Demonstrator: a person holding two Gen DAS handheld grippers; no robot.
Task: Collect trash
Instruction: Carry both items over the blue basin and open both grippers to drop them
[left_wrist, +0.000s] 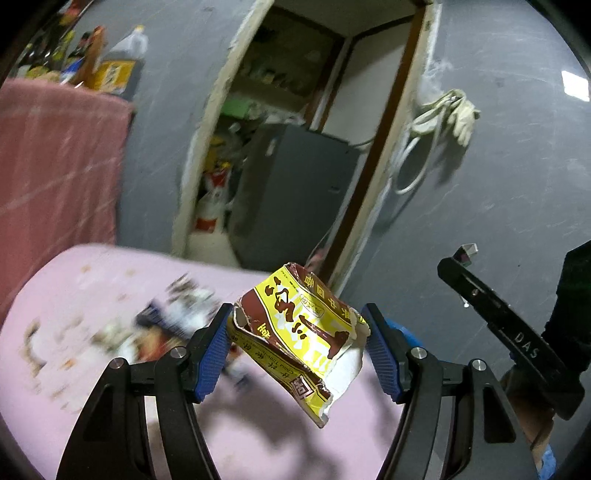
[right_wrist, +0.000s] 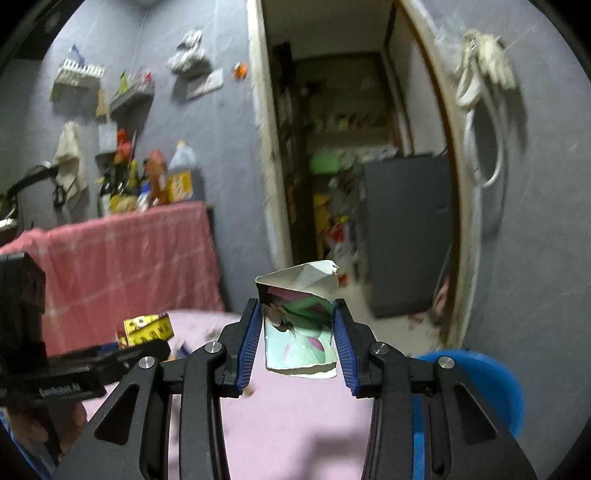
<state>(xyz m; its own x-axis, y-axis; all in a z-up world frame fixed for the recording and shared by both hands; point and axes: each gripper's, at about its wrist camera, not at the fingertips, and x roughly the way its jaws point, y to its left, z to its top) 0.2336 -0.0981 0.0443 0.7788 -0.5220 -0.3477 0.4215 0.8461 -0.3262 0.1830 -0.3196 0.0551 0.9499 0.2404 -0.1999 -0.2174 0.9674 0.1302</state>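
A crushed yellow and brown carton (left_wrist: 295, 332) hangs above the pink table (left_wrist: 92, 295), and my left gripper (left_wrist: 295, 343) is shut on it, its blue pads pressing both sides. In the right wrist view my right gripper (right_wrist: 298, 332) is shut on a torn pale green and white paper box (right_wrist: 300, 325), also lifted off the pink table (right_wrist: 295, 424). The yellow carton (right_wrist: 146, 328) and the left gripper's body show at the left of that view. Blurred wrappers and crumbs (left_wrist: 159, 325) lie on the table behind the left gripper.
A blue bin rim (right_wrist: 480, 387) sits low right of the table. Beyond are a grey wall, an open doorway with a dark cabinet (left_wrist: 295, 184), and a pink-draped counter (right_wrist: 129, 258) with bottles. A white cord (left_wrist: 424, 147) hangs on the wall.
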